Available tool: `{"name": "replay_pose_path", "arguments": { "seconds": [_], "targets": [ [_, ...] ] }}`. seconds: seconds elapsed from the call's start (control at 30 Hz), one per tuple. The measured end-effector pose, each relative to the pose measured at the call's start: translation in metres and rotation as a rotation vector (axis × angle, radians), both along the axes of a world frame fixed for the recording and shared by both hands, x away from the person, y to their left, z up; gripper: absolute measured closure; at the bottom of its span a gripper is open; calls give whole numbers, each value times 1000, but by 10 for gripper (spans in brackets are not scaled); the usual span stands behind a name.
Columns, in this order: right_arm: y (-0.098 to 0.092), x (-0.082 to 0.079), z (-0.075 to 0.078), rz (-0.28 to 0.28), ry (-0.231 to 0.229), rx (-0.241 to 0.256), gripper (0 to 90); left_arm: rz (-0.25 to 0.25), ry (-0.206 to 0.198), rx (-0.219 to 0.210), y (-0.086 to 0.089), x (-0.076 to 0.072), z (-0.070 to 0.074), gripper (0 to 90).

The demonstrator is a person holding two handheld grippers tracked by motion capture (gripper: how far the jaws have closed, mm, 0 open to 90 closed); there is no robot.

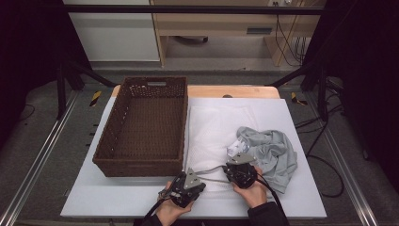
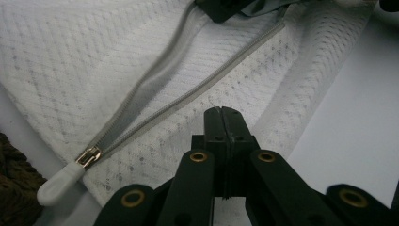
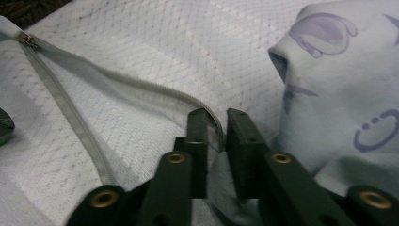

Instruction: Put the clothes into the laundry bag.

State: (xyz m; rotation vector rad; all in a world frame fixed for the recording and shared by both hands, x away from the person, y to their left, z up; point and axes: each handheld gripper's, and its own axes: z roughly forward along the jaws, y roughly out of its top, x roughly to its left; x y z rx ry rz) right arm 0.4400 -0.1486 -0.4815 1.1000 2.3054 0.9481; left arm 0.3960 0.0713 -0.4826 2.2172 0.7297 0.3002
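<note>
White mesh laundry bag [image 1: 214, 129] lies flat on the worktop [image 1: 291, 141], right of the brown wicker basket [image 1: 143, 129]. My two grippers sit at its near edge, where the grey zipper [image 2: 155, 101] is open. My left gripper [image 2: 222, 113] has its jaws pressed together with nothing between them, just beside the zipper's white pull tab [image 2: 59, 181]. My right gripper [image 3: 215, 123] has its jaws a little apart, with the bag's open edge between them. Beside it lies a crumpled grey shirt [image 1: 270, 153] with purple print I cannot read.
</note>
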Motion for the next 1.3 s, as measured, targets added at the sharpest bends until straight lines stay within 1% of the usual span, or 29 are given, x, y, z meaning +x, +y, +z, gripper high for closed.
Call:
{"name": "replay_pose_path", "arguments": {
  "seconds": [0.03, 0.1, 0.13, 0.23, 0.27, 0.43, 0.53, 0.57, 0.67, 0.7, 0.73, 0.77, 0.8, 0.83, 0.87, 0.9, 0.97, 1.0, 1.03, 1.1, 1.2, 1.27, 1.3],
  "targets": [
    [0, -1, 1, -6, 5, -5, 875, 0, 0, 0, 0, 0, 0, 895],
    [-1, -1, 2, -14, 17, -4, 882, 0, 0, 0, 0, 0, 0, 893],
    [-2, -1, 2, -12, 14, -1, 884, 1, 0, 1, 0, 0, 0, 893],
    [-5, -3, 8, -18, -11, 24, 884, -1, 5, 1, 0, 0, 0, 888],
    [-7, -5, 11, -23, -18, 40, 884, 0, 5, 0, 0, 0, 0, 885],
    [-17, -10, 26, -35, -89, 117, 883, 5, 13, -8, 0, 1, 1, 872],
    [-20, -12, 30, -34, -109, 134, 884, 3, 8, -2, -2, 1, 1, 846],
    [-20, -12, 30, -33, -116, 136, 884, 12, 7, -8, -2, 1, 3, 828],
    [-21, -12, 31, -26, -114, 138, 884, 18, -28, -33, -1, 1, 12, 780],
    [-21, -12, 31, -28, -109, 141, 884, 27, -49, -34, -2, 0, 17, 757],
    [-21, -12, 31, -28, -110, 143, 884, 36, -65, -28, -3, -1, 20, 711],
    [-22, -12, 31, -25, -116, 141, 885, 45, -76, -32, -3, -1, 24, 679],
    [-22, -12, 31, -24, -119, 142, 885, 52, -87, -36, -4, -1, 27, 666],
    [-22, -12, 31, -22, -119, 145, 885, 58, -97, -28, -5, -1, 29, 651],
    [-23, -13, 32, -25, -117, 149, 885, 67, -111, -21, -5, -1, 32, 648],
    [-23, -13, 32, -24, -116, 154, 885, 69, -123, -26, -6, 0, 34, 640],
    [-24, -13, 32, -22, -114, 159, 886, 66, -131, -26, -8, 3, 39, 641],
    [-24, -14, 32, -18, -110, 160, 885, 64, -142, -24, -10, 5, 42, 641],
    [-24, -14, 32, -18, -107, 163, 885, 66, -157, -17, -13, 7, 44, 640],
    [-25, -14, 31, -12, -117, 167, 885, 69, -170, -15, -20, 16, 49, 643],
    [-26, -16, 32, -6, -113, 169, 886, 72, -161, -13, -28, 28, 49, 646],
    [-26, -16, 32, -2, -115, 173, 885, 69, -166, 5, -35, 34, 46, 645],
    [-26, -17, 32, -3, -115, 176, 885, 73, -173, 21, -37, 35, 44, 645]
  ]
}}
